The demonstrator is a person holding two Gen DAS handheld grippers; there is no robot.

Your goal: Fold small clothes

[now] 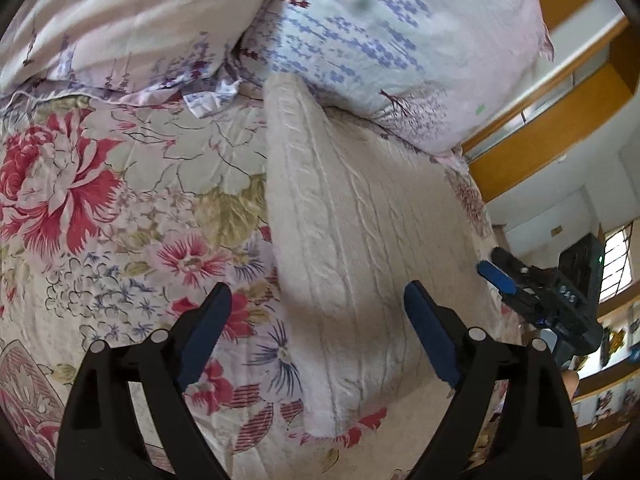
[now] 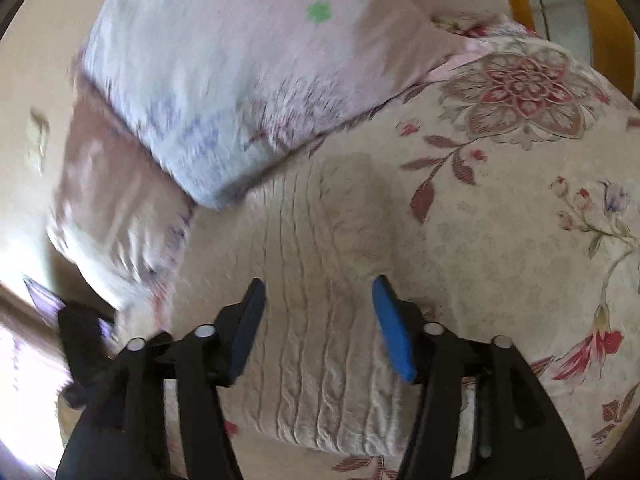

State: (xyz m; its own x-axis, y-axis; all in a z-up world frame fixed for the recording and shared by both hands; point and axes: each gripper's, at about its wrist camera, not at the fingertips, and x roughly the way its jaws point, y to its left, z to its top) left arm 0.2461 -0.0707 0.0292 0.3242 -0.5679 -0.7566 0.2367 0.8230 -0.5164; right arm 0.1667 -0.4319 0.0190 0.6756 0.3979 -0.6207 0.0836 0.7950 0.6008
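A cream cable-knit garment lies folded into a long strip on the flowered bedspread, its far end under a pillow. My left gripper is open and empty, hovering above the strip's near end. My right gripper shows at the right edge of the left wrist view, beside the strip. In the right wrist view the garment lies below my right gripper, which is open and empty above it.
Two pale floral pillows lie at the head of the bed; the nearer one overlaps the garment's far end. A wooden headboard stands at the right. The bedspread extends to the right of the garment.
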